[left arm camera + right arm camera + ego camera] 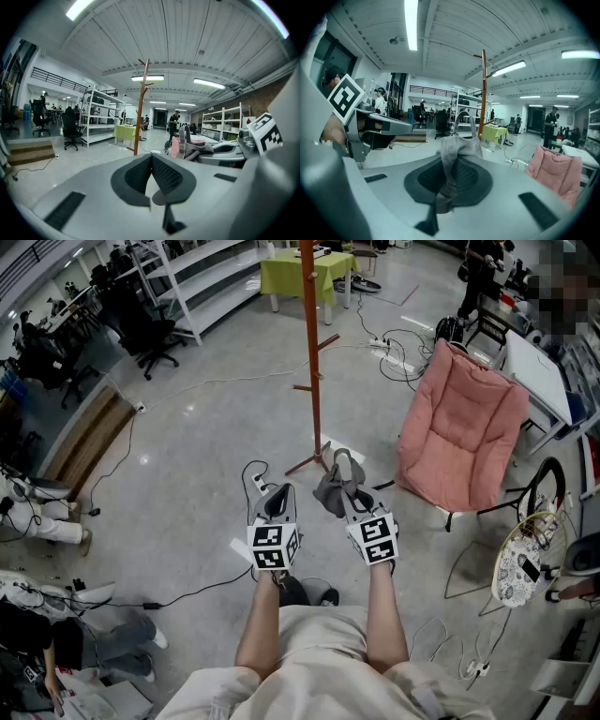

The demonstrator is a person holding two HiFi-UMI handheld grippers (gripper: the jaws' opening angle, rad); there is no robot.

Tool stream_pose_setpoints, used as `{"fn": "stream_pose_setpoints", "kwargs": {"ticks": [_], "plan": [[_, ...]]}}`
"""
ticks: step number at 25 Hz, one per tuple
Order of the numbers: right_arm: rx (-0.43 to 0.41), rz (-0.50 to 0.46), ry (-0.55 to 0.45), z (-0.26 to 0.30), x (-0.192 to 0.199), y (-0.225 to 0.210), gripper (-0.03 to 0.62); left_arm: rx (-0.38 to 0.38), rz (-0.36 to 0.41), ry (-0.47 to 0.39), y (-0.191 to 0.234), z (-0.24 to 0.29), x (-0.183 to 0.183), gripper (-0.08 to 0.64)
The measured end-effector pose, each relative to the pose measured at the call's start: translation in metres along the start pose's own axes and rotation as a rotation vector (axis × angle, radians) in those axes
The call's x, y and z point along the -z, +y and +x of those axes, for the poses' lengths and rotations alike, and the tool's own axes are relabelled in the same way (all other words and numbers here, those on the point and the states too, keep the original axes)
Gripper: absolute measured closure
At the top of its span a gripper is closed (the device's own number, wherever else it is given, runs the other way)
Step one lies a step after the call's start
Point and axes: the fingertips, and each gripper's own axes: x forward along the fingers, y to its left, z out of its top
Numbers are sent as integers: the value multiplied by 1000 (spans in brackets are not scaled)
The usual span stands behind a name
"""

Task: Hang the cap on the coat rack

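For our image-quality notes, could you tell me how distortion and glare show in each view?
Head view: wide-angle bend, coat rack sharp. Left gripper view: fisheye, black corners, ceiling lights blown white. Right gripper view: same corners; the clamped cap looks slightly soft.

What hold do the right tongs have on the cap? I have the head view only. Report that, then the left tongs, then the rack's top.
Observer: Right tongs are shut on a fold of the grey cap.
Operator: Left tongs now.
Observer: Left tongs are shut, with nothing between them.
Operator: Give me the rack's top.
Observer: The rack has short pegs just below its tip, and they are bare.
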Motion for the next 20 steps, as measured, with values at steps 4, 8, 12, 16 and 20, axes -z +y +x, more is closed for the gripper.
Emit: {"fn": "stream_pose_setpoints", "kwargs": {"ticks": [4,8,12,16,20], "plan": [[1,-14,-3,-8,-6,1,575,-8,0,-14,-1,-5,-6,552],[0,-23,-7,-13,-6,1,575,-9,10,-24,-7,-9,-9,552],[0,0,-31,-19,-10,-5,575,-18,20,-30,-10,-12,-12,552],[12,21,-54,-26,-14,-13,575,-38,18,-41,-4,-21,-13,552],[16,24,-51,-33,-10,-16,575,-62,5,-32,1,-26,-9,552]]}}
